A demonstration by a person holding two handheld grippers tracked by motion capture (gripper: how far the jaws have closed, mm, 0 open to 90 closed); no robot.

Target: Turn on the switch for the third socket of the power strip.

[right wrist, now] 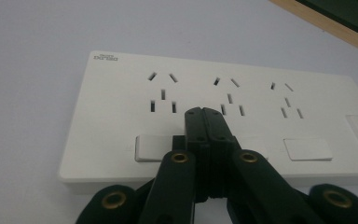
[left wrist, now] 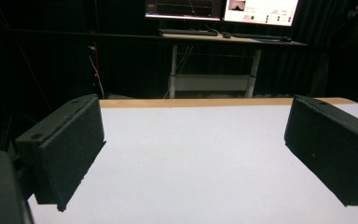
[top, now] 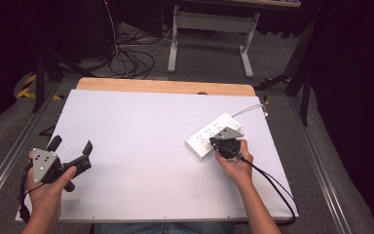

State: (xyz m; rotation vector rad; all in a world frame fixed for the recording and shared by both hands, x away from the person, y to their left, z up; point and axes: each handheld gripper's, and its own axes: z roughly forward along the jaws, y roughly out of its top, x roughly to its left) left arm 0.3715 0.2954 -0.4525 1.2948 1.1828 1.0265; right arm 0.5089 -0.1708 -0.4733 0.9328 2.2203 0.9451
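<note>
A white power strip (top: pixel 209 132) lies at an angle on the right half of the white table (top: pixel 136 161), its white cord (top: pixel 247 108) running off toward the back right. My right gripper (top: pixel 213 141) is shut with nothing between its jaws. In the right gripper view its closed tips (right wrist: pixel 203 112) sit low over the power strip (right wrist: pixel 121 88), between the left and middle socket groups. A rocker switch (right wrist: pixel 149 147) shows to the left of the jaws and another (right wrist: pixel 307 149) to the right. My left gripper (top: pixel 71 145) is held open near the table's left edge, jaws wide apart (left wrist: pixel 193 140) over bare table.
A wooden strip (top: pixel 165 86) edges the table's far side. Beyond it stand a grey desk frame (top: pixel 212 29) and tangled floor cables (top: pixel 131 58). Monitors (left wrist: pixel 219 9) glow on the desk at the back. The right gripper's black cable (top: pixel 272 185) trails across the table's front right.
</note>
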